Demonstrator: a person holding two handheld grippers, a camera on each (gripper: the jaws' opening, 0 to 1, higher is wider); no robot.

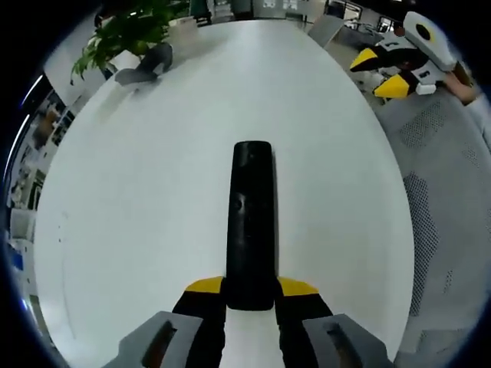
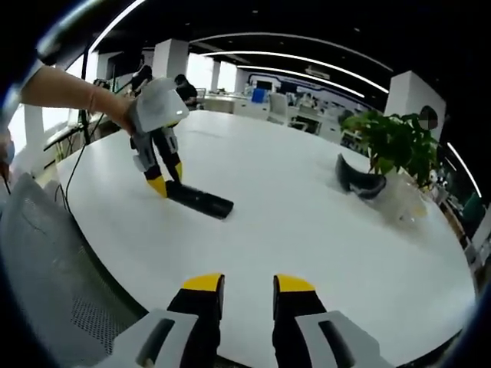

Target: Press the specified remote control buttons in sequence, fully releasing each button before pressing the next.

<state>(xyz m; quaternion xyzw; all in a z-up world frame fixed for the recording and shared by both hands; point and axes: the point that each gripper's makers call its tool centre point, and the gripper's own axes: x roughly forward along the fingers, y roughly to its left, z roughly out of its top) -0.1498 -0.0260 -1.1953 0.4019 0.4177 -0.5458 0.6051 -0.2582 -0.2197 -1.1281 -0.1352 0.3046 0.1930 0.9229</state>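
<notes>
The remote (image 1: 250, 222) is lying flat on the white table (image 1: 138, 230), its near end sitting between the jaws of the left gripper (image 1: 251, 295), which are closing on it and steadying it. In the right gripper view the remote (image 2: 201, 202) is resting near the table's far-left edge, with the left gripper (image 2: 166, 184) standing over its end. The right gripper (image 2: 248, 285) is hovering well apart from the remote, holding nothing, its jaws standing a little apart. No button is being pressed, so the pressing sequence looks unstarted or between presses; I cannot tell which. A potted plant (image 2: 397, 146) and a dark headset-like object (image 2: 359, 180) are sitting farther off.
</notes>
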